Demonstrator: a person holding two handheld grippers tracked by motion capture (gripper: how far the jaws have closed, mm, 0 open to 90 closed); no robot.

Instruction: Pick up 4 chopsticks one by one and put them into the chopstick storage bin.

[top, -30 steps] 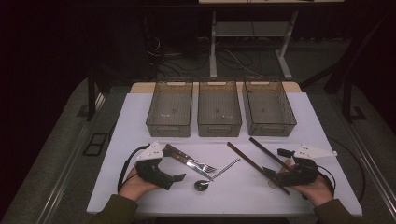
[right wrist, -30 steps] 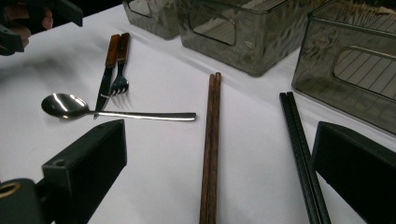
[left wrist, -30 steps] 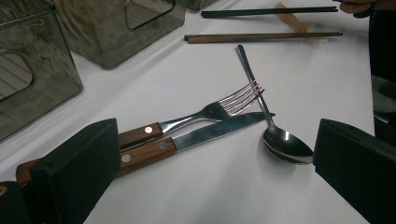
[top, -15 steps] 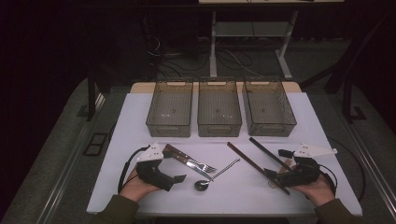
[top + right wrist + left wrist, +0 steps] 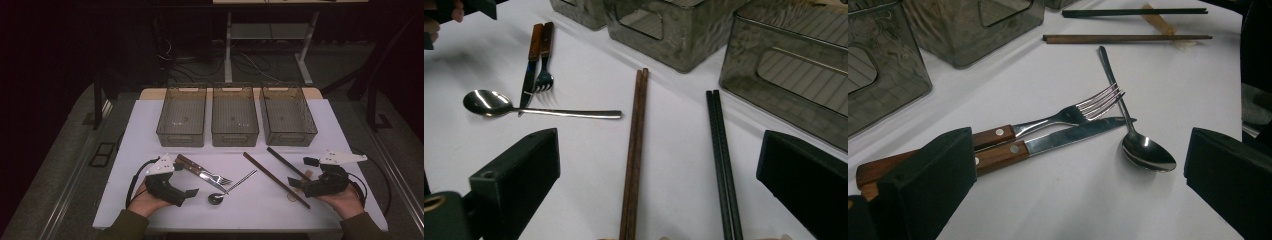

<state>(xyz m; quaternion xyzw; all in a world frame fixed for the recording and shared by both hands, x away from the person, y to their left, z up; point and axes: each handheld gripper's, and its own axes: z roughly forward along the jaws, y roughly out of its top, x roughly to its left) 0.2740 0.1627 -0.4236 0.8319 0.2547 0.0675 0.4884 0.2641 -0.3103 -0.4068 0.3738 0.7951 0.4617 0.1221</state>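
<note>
Nothing has shifted: left claw and right claw stay wide open and empty beside untouched cutlery, sorting unstarted

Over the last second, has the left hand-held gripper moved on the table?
No. The left hand-held gripper sits in the same spot beside the knife handle, in front of the left bin, as in the earlier high views.

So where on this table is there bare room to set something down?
Bare white table lies left of the bins, and right of them too. Crowded: the front strip, where fork, spoon and chopsticks lie between the left hand-held gripper and the right hand-held gripper.
</note>
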